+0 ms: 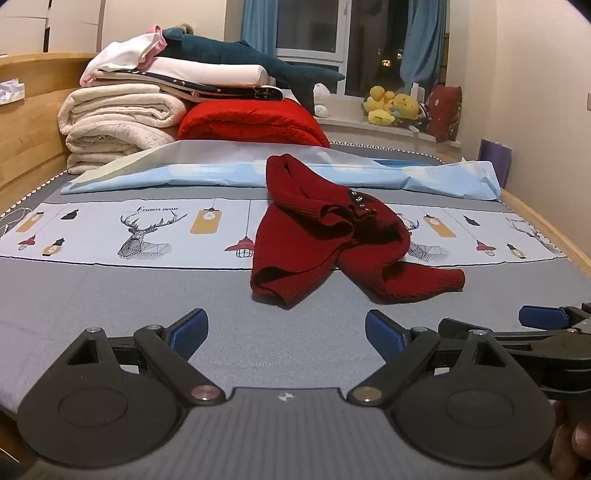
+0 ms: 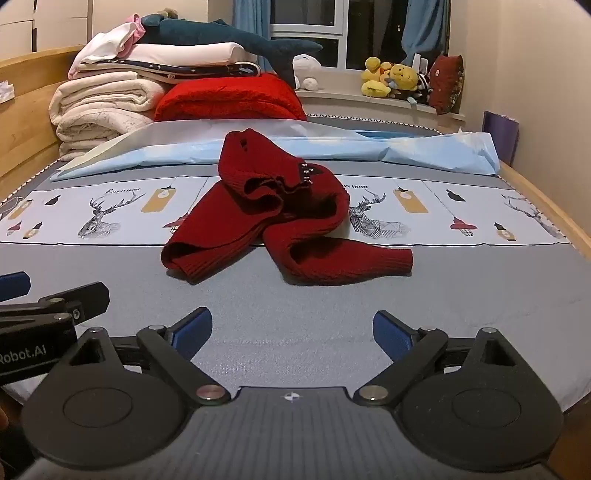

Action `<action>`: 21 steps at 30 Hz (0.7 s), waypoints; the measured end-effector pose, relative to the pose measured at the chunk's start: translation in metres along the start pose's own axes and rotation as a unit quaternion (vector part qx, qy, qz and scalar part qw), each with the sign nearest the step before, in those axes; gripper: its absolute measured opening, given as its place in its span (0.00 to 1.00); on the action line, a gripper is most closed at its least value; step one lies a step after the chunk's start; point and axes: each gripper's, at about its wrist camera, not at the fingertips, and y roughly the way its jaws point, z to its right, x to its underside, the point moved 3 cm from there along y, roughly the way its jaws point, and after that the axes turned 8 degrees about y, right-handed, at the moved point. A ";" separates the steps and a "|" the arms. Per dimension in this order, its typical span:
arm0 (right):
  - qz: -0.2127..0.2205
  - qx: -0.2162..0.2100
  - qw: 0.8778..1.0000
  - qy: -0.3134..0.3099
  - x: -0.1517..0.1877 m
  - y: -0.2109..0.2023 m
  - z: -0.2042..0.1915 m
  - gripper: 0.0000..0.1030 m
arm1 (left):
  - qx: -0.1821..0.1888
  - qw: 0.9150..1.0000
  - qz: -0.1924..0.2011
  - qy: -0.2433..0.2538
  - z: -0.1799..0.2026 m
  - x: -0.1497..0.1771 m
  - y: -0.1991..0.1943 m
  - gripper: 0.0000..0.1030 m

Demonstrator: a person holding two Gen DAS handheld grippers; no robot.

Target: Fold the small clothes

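A wooden-framed bed [image 1: 26, 122] was seen against cream walls [image 1: 535, 74]. Folded blankets [image 1: 110, 118] were stacked at its far left corner. A dark window [image 1: 314, 29] was flanked by blue curtains [image 1: 421, 40].

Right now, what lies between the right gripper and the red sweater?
Only bare grey bedcover; nothing lies between the right gripper and the sweater, as the right wrist view shows.

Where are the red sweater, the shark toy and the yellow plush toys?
red sweater [image 1: 314, 236], left wrist view, body.
shark toy [image 2: 207, 35], right wrist view, back.
yellow plush toys [image 1: 391, 105], left wrist view, middle toy.
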 end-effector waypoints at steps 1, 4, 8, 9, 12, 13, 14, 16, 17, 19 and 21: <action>0.000 0.000 1.000 0.000 0.000 0.000 0.000 0.91 | 0.001 1.000 0.000 0.000 -0.001 0.000 0.000 0.92; 0.001 0.001 1.000 0.000 0.000 0.000 0.000 0.91 | 0.001 1.000 0.001 0.000 -0.002 0.000 0.000 0.92; 0.000 0.001 1.000 0.000 0.000 0.000 0.000 0.91 | 0.001 1.000 0.001 0.001 -0.002 0.000 0.000 0.92; 0.000 0.001 1.000 0.000 0.000 0.000 0.000 0.91 | 0.001 1.000 0.001 0.002 -0.002 0.000 0.000 0.92; 0.000 0.001 1.000 0.000 0.000 0.000 0.001 0.91 | 0.000 1.000 0.000 0.000 0.000 0.000 0.000 0.92; 0.000 0.001 1.000 0.000 0.000 0.000 0.001 0.91 | 0.001 1.000 0.001 0.000 0.000 -0.001 0.000 0.92; 0.000 0.001 1.000 0.000 0.000 0.000 0.001 0.91 | 0.001 1.000 0.001 0.001 -0.001 -0.001 0.000 0.92; 0.001 0.001 1.000 0.000 0.000 0.000 0.001 0.90 | 0.001 1.000 0.001 0.001 -0.001 -0.001 0.001 0.92; 0.001 0.001 1.000 0.000 0.000 0.000 0.001 0.90 | 0.001 1.000 0.001 0.001 -0.002 -0.001 0.001 0.92; 0.000 0.001 1.000 0.000 0.000 0.000 0.001 0.90 | 0.000 1.000 0.004 0.001 0.000 -0.003 -0.001 0.92; 0.000 0.002 1.000 -0.001 0.000 0.000 0.001 0.90 | -0.001 1.000 0.006 0.003 0.002 -0.001 -0.001 0.91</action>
